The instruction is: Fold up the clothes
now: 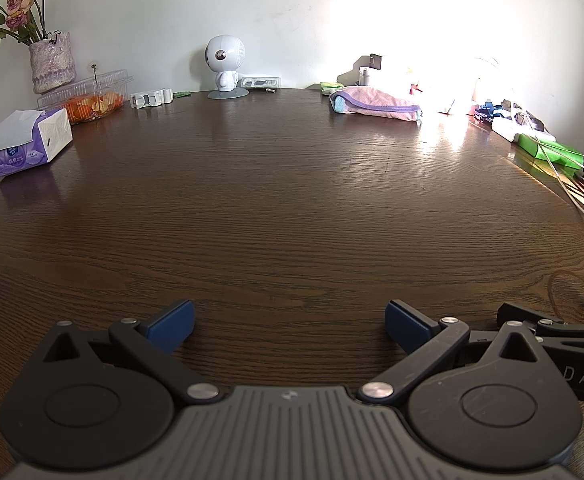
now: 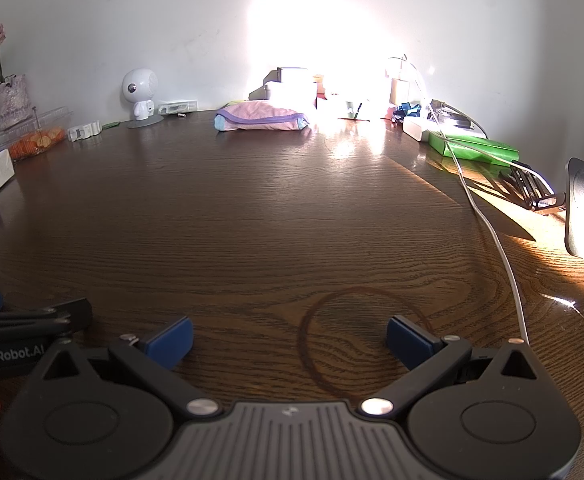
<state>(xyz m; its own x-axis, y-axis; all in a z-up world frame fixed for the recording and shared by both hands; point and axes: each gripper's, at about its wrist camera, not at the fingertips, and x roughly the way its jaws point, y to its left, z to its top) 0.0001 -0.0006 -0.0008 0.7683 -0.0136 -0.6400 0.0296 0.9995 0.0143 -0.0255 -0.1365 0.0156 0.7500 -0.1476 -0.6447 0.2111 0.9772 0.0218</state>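
Clothing, a pink folded bundle [image 2: 261,117], lies at the table's [image 2: 251,220] far edge, long axis crosswise, twelve o'clock from the right gripper [image 2: 289,340], one o'clock from the left gripper [image 1: 289,326], both gaping empty.

Home: flower vase [image 1: 50,62], tissue box [image 1: 27,142], wooden table [image 1: 283,200].

Both tongs sit side by side at the near edge of the dark wood-grain surface [image 1: 292,208], the left tongs [image 1: 289,322] just left of the right tongs [image 2: 289,338]. Far ahead, against the wall, lies the folded pink garment with purple trim [image 2: 261,117]; left of it stands the white round-headed robot figurine [image 1: 224,66] (the purple tissue box [image 1: 27,142] further left), and the white cable [image 2: 492,232] runs along the right.
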